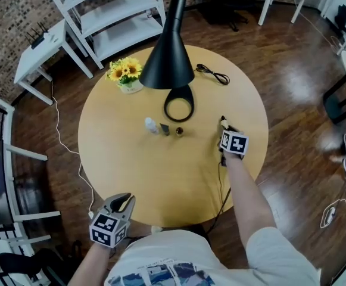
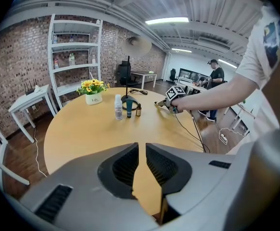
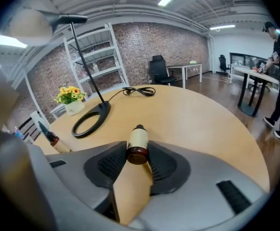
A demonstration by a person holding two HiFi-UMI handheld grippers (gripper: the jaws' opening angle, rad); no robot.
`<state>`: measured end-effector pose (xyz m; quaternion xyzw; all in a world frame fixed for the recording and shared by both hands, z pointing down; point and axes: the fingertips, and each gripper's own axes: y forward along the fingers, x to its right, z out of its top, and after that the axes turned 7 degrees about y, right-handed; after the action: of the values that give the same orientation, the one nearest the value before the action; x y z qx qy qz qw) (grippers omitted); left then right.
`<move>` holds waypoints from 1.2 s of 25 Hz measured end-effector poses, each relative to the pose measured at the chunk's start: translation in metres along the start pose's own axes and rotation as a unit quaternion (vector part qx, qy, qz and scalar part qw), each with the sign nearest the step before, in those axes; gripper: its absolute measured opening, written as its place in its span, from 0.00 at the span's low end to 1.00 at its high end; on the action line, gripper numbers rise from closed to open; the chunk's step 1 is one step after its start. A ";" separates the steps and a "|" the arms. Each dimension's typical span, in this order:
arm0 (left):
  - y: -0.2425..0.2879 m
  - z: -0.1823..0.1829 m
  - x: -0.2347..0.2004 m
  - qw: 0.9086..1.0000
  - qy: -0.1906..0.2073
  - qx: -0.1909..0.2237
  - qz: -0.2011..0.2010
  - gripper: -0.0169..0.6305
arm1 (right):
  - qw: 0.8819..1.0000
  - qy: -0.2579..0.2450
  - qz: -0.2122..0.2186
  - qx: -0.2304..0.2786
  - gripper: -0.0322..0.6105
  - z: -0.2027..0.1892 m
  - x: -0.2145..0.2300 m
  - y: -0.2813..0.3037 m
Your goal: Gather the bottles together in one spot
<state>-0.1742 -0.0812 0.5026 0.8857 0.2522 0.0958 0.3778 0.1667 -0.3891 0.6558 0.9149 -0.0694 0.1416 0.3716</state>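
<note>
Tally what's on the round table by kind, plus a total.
Bottles: 4 (clear spray bottle, dark teal bottle, small amber bottle, labelled amber bottle lying between the right gripper jaws)
Black lamp: 1
Sunflower pot: 1
Black cable: 1
Total: 7

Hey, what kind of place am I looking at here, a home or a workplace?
Most likely a workplace, an open-plan office or workshop in a loft-style building: a bare brick wall, an office chair beside a desk at the back, and strip lights on an exposed ceiling.
</note>
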 end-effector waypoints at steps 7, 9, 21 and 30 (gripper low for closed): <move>0.011 0.038 0.000 0.996 0.039 0.042 -0.065 0.08 | 0.990 0.013 0.138 0.032 0.30 -0.027 -0.060 -0.097; 0.007 0.053 0.009 0.992 0.050 0.065 -0.096 0.08 | 0.981 0.029 0.186 0.040 0.30 -0.036 -0.090 -0.140; -0.067 0.100 0.078 0.912 0.017 0.151 -0.380 0.24 | 0.915 0.007 0.396 0.075 0.30 -0.119 -0.290 -0.381; -0.137 0.068 0.103 0.804 -0.135 0.162 -0.556 0.24 | 0.893 0.018 0.447 0.057 0.30 -0.173 -0.349 -0.435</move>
<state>-0.1132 0.0107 0.3552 0.6461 0.6597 -0.2930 0.2480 -0.1000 0.0498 0.3785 0.8042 -0.4561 0.3129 0.2175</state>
